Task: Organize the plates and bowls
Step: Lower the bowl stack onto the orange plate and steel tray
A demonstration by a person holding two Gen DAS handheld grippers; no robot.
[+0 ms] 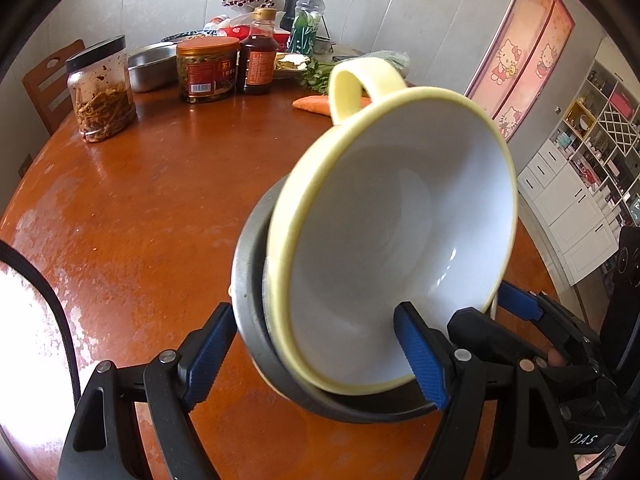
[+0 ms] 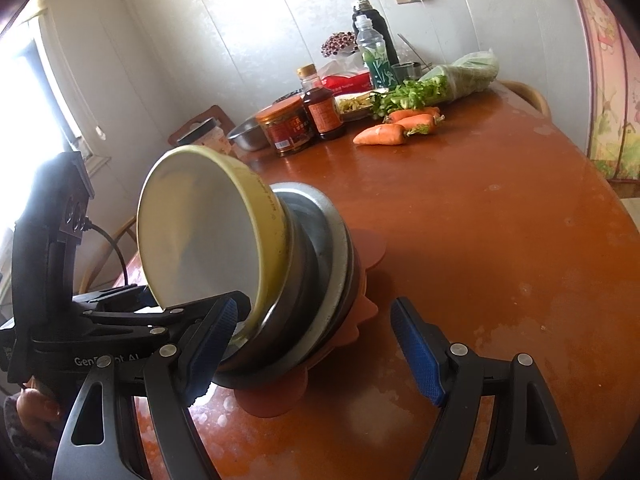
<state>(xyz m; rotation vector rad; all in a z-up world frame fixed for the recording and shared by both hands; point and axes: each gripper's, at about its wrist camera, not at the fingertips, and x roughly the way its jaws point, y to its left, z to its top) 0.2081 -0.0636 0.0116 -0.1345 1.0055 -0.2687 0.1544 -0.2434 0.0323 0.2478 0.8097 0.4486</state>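
Left gripper (image 1: 320,354) fingers spread, straddling stack rim; right gripper (image 2: 320,346) released | yellow bowl (image 1: 396,240) tilted atop steel dishes (image 2: 320,264), near table edge | likely ceramic, slippery, breakable: pinch rim

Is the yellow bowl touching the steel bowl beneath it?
Touching. The right wrist view shows the tilted yellow bowl with its underside sitting inside the rim of the steel bowl, no gap.

Home dining room, wooden table (image 2: 500,220), condiment jars (image 1: 207,69), carrots (image 2: 380,135)

Yellow-rimmed white bowl (image 1: 400,240) tilts steeply atop nested steel bowls (image 2: 320,272).
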